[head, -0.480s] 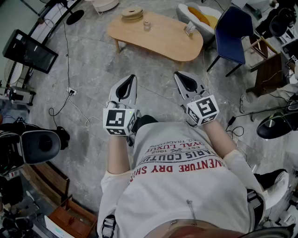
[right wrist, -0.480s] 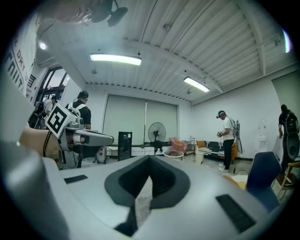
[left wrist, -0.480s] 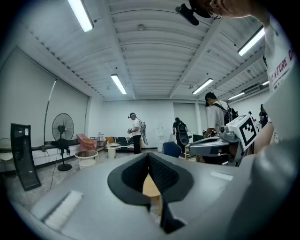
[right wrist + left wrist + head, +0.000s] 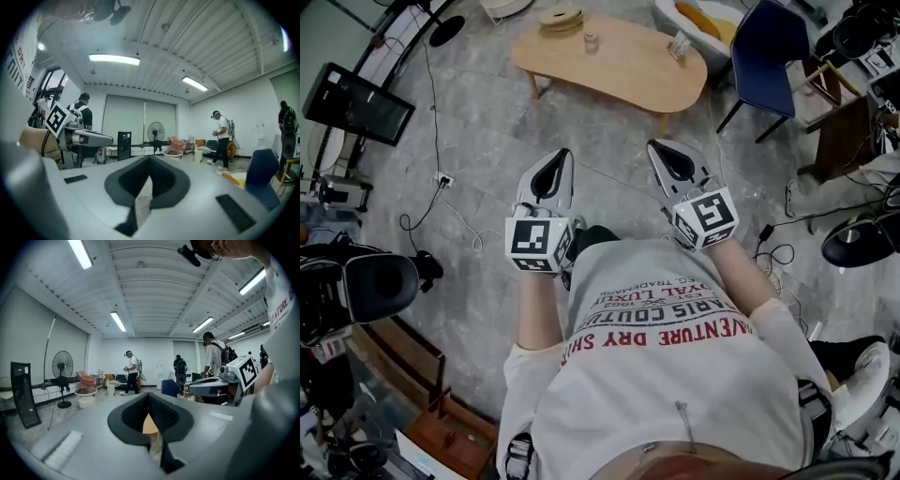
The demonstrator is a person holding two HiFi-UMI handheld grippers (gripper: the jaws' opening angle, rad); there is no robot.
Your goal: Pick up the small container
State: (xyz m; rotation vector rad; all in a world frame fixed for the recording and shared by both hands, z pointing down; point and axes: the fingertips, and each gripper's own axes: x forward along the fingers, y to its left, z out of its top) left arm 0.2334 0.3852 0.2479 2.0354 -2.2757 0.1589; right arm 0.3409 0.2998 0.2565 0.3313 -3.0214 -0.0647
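Little changes from half a second back: the whole floor scene slides slightly up in the head view, so the wooden table [image 4: 619, 70] now sits nearer the top edge. Both grippers hold about the same spots at mid frame in front of the person's chest. The left gripper [image 4: 561, 164] has its fingers pressed together with nothing between them, and the left gripper view shows only the room past the closed tips. The right gripper [image 4: 664, 155] looks the same, fingers together and empty in its own view [image 4: 150, 161]. The small container [image 4: 590, 41], probably the little jar, stands upright on the table at top centre, near a round wooden piece [image 4: 561, 19] and well apart from both grippers. A blue chair [image 4: 769, 56] stands at the table's right end. For the task this means the approach has barely started. There is no reach yet, and the fingers need to open before any pick.
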